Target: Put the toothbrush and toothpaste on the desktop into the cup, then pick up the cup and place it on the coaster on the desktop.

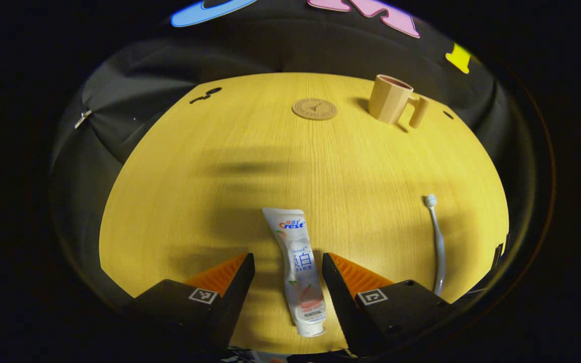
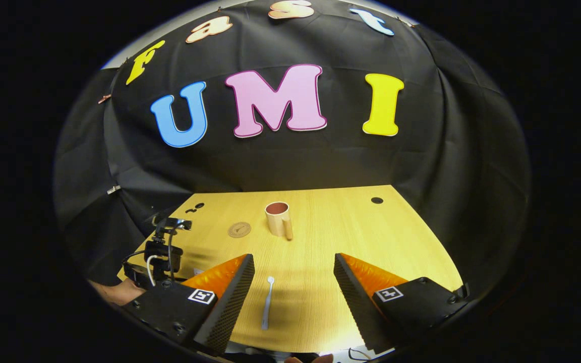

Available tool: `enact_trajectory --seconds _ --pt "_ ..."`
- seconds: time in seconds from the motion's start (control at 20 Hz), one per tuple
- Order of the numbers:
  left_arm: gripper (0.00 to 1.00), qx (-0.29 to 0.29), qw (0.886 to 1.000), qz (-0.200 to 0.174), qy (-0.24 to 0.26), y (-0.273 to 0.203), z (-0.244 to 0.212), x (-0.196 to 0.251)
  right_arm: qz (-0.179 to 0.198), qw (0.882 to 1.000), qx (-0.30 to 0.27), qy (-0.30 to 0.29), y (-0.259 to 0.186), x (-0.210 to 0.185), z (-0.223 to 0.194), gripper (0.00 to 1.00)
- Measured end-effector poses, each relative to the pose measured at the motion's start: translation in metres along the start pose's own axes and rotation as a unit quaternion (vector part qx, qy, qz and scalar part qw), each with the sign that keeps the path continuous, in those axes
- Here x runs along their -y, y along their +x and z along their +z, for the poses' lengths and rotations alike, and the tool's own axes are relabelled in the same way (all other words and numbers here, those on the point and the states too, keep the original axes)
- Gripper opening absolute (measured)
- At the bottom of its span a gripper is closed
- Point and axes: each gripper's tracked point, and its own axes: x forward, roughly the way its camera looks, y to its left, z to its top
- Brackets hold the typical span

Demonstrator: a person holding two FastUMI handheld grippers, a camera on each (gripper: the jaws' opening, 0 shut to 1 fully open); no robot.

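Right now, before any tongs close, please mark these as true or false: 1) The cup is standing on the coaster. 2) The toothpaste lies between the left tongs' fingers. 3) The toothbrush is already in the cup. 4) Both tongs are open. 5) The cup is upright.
1) False: the cup stands on the desktop beside the coaster, apart from it.
2) True: the toothpaste lies flat between the open fingers of the left tongs.
3) False: the toothbrush lies on the desktop, in front of the right tongs.
4) True.
5) True.
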Motion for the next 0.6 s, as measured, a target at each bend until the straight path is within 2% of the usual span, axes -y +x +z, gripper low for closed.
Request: enact_trajectory --seconds 0.2,0.35,0.4,0.45,0.5,0.6 --pt "0.82 0.005 1.0 -0.008 -0.005 0.006 0.009 0.005 0.004 0.997 -0.075 -0.007 0.026 -0.01 -0.035 0.98" --pt "0.8 -0.009 1.0 -0.008 -0.017 0.006 0.006 0.004 0.015 0.99 -0.143 -0.008 0.046 -0.015 -0.068 0.98" --pt "0.73 -0.014 1.0 -0.007 -0.019 0.007 0.006 0.004 0.02 0.986 -0.168 -0.006 0.052 -0.021 -0.08 0.96" --pt "0.7 -0.016 1.0 -0.008 -0.017 0.006 0.006 0.004 0.024 0.981 -0.19 -0.006 0.062 -0.025 -0.094 0.94" --pt "0.69 -0.02 1.0 -0.008 -0.014 0.006 0.006 0.004 0.022 0.978 -0.209 -0.01 0.07 -0.027 -0.106 0.87" --pt "0.49 -0.024 1.0 -0.01 -0.009 0.007 0.006 0.008 0.013 0.97 -0.24 -0.026 0.084 -0.023 -0.125 0.83"
